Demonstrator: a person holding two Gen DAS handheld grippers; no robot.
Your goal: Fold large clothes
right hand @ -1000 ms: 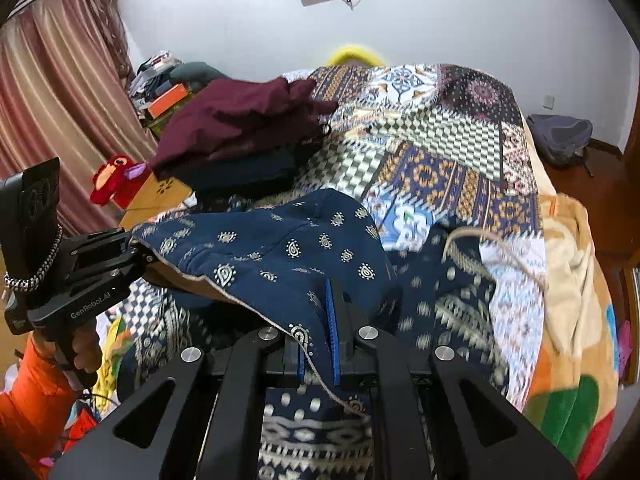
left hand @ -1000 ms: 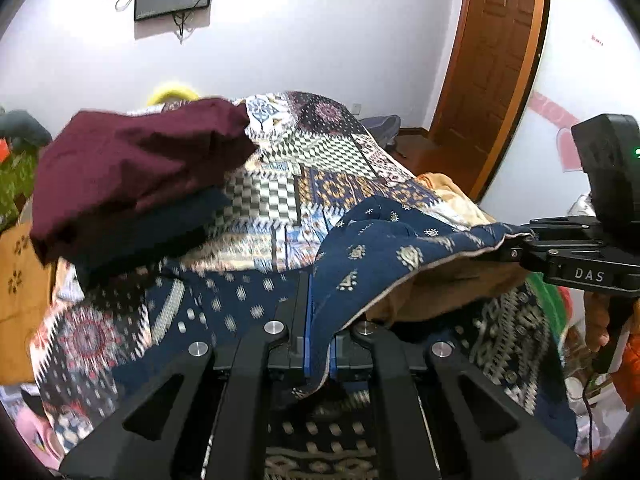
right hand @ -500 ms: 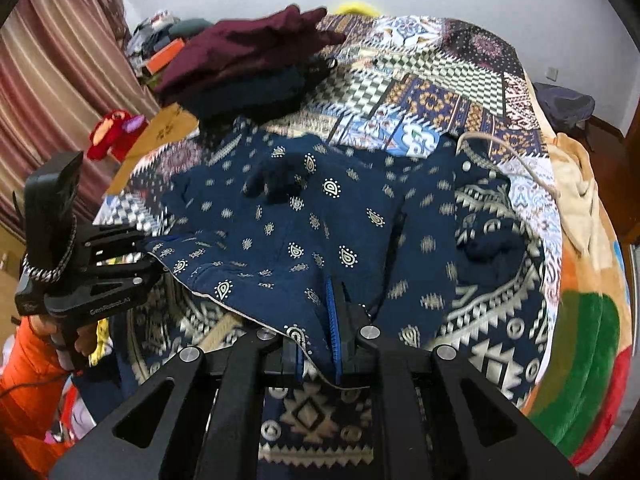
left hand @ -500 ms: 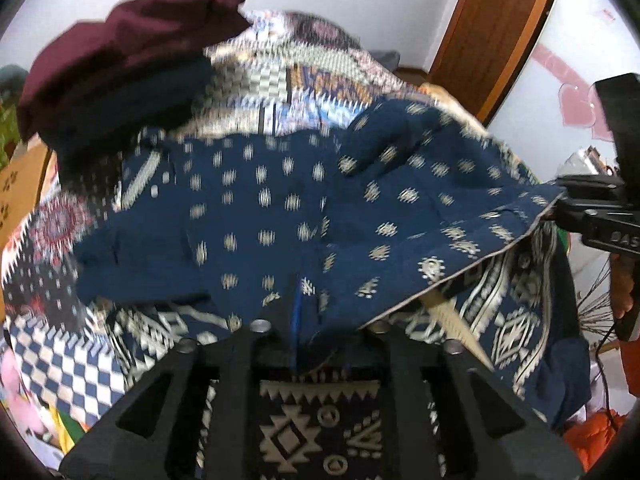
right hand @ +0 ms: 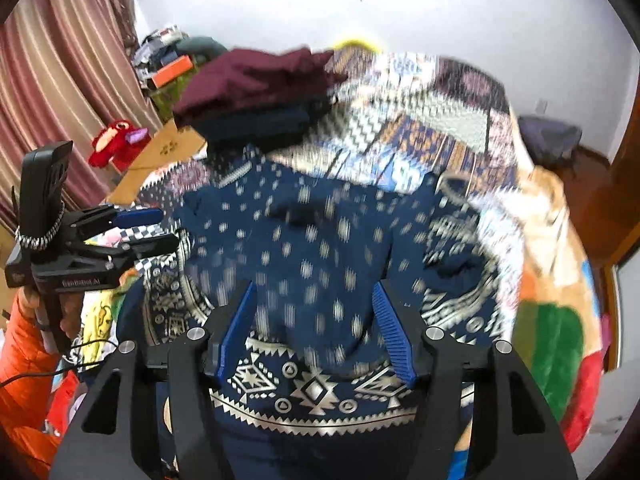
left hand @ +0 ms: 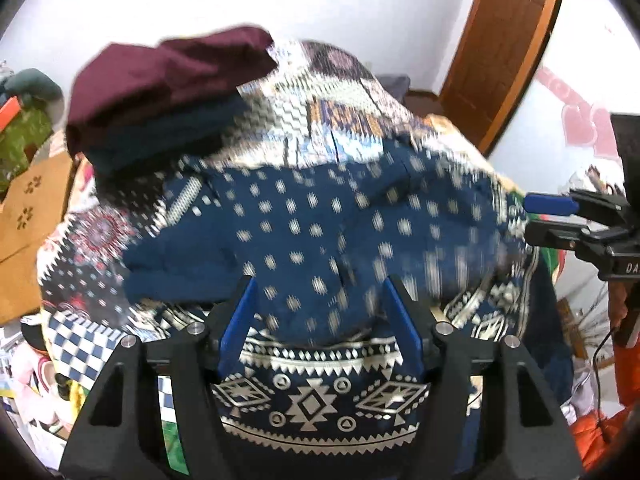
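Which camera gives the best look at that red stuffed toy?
The right wrist view: the red stuffed toy shows whole by the curtain, left of the bed. The left wrist view does not show it at all.

Two wrist cameras look steeply down from close above the bed's near edge, one toward the door [left hand: 508,40], one toward the curtain [right hand: 60,80]; both share the navy garment [left hand: 320,232] and folded pile [right hand: 256,92].

Bedroom, patchwork bedspread [left hand: 344,120] (curtain [right hand: 60,80] beside)
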